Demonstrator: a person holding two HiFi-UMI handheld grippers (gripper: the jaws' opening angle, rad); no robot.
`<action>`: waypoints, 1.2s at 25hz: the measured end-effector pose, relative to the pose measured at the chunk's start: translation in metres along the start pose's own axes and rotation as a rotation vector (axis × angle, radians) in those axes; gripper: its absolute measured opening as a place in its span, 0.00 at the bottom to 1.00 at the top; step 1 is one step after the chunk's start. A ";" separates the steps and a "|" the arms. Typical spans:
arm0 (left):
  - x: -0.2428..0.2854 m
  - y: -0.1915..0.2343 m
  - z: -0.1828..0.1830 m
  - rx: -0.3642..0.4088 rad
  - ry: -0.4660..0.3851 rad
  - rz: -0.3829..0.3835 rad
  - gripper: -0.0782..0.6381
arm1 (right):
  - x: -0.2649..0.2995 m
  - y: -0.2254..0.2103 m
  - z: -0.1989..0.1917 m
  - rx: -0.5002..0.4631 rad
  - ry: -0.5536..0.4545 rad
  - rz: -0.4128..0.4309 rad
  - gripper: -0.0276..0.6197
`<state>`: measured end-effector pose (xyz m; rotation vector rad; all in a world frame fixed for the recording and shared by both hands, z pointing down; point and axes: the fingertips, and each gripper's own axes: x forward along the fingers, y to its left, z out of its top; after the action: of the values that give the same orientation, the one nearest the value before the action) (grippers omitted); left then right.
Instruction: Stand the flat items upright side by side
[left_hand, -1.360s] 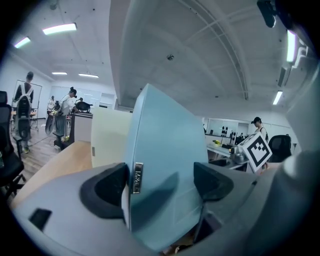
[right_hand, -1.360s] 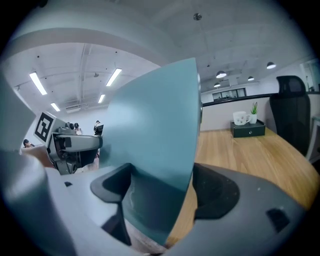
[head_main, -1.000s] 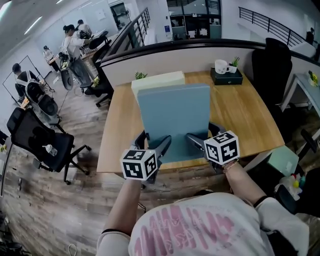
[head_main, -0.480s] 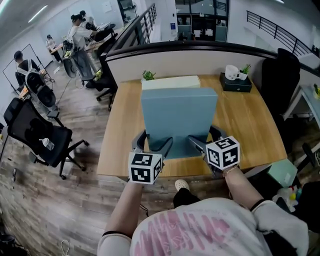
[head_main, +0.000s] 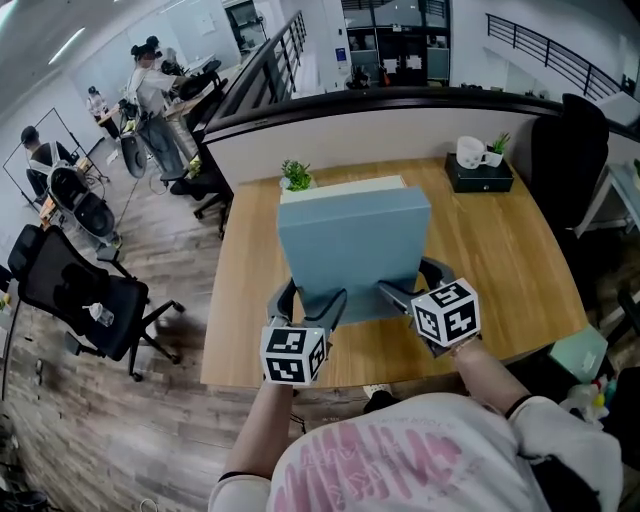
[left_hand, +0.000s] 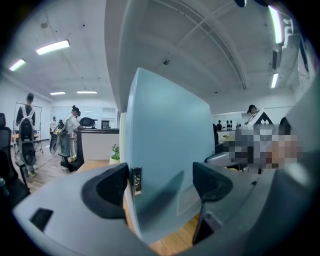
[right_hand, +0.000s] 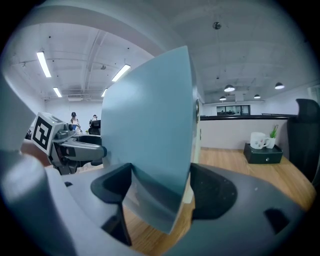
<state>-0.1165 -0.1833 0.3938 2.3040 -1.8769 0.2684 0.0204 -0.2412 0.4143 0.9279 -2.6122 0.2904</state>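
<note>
A large blue-grey flat folder (head_main: 355, 245) is held nearly upright over the wooden table (head_main: 500, 260). My left gripper (head_main: 308, 296) is shut on its lower left part and my right gripper (head_main: 410, 282) on its lower right part. In the left gripper view the folder (left_hand: 170, 145) fills the space between the jaws of that gripper (left_hand: 162, 182). The right gripper (right_hand: 160, 187) clamps the folder (right_hand: 150, 130), whose bottom corner hangs just above the wood. A cream flat item (head_main: 345, 186) stands upright right behind the folder, mostly hidden.
A small potted plant (head_main: 296, 175) sits at the table's back edge beside the cream item. A white mug on a black box (head_main: 478, 167) stands at the back right. A low partition wall runs behind the table, with office chairs (head_main: 80, 290) on the floor to the left.
Both grippers have carried the blue folder farther across the table toward the cream item and slightly lower. The folder now hides more of the cream item.
</note>
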 end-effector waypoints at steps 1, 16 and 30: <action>0.004 0.001 0.000 0.019 -0.007 0.003 0.69 | 0.003 -0.003 0.000 0.000 0.002 -0.002 0.61; 0.034 0.018 -0.028 0.089 -0.049 0.028 0.67 | 0.032 -0.018 -0.011 -0.060 0.022 -0.040 0.59; 0.046 0.025 -0.035 0.086 -0.038 0.027 0.65 | 0.044 -0.026 -0.020 -0.049 0.037 -0.044 0.59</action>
<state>-0.1335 -0.2244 0.4391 2.3562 -1.9522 0.3170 0.0103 -0.2796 0.4514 0.9525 -2.5498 0.2287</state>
